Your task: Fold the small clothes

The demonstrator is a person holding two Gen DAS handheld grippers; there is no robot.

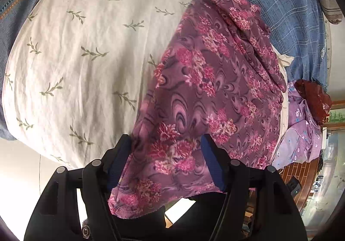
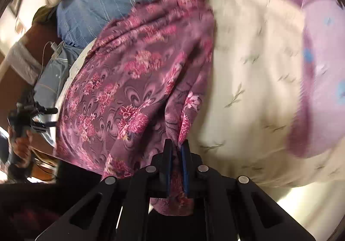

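My right gripper (image 2: 176,148) is clamped on the purple floral-print cloth garment (image 1: 211,81); left gripper (image 1: 166,144) gapes around its hem, no pinch. Unfolded; folding looks barely begun.

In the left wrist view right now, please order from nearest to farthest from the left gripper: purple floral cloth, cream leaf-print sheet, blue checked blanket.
1. Purple floral cloth, between the open left gripper fingers.
2. Cream leaf-print sheet, beneath, leftward.
3. Blue checked blanket, upper right, beyond.

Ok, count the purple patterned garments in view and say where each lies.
2. The dark purple floral cloth hangs in the right gripper; the lilac blue-flowered garment lies beside it on the cream leaf-print sheet. More may be hidden.
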